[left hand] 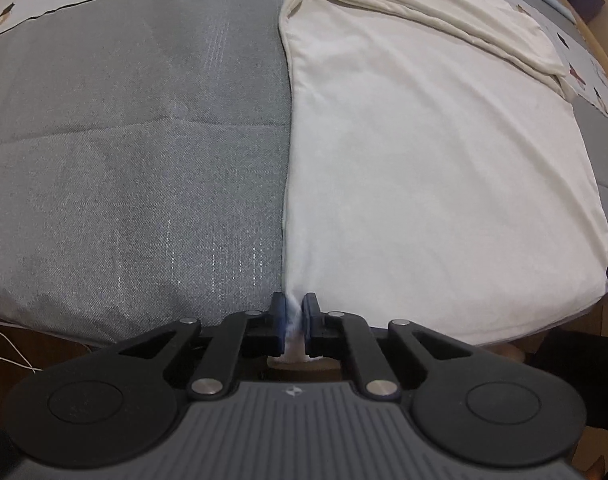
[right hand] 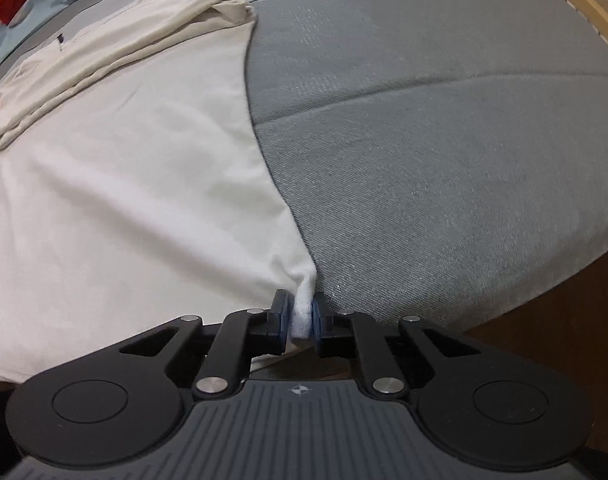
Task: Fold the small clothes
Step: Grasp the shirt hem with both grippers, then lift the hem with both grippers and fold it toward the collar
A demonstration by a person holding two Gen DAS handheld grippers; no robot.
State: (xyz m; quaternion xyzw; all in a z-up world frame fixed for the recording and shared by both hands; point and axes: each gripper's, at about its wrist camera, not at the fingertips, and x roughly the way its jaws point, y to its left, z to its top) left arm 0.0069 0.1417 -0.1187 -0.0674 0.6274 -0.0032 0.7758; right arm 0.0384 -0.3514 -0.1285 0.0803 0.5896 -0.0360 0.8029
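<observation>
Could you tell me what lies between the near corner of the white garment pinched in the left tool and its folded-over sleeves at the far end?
Only the white garment's own flat, smooth body; nothing rests on it, per the left wrist view.

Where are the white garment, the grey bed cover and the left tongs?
white garment [left hand: 424, 160], left wrist view, flat middle of the cloth.
grey bed cover [left hand: 123, 160], left wrist view, bare weave.
left tongs [left hand: 293, 316], left wrist view, between fingertips pinching the garment's corner.
</observation>
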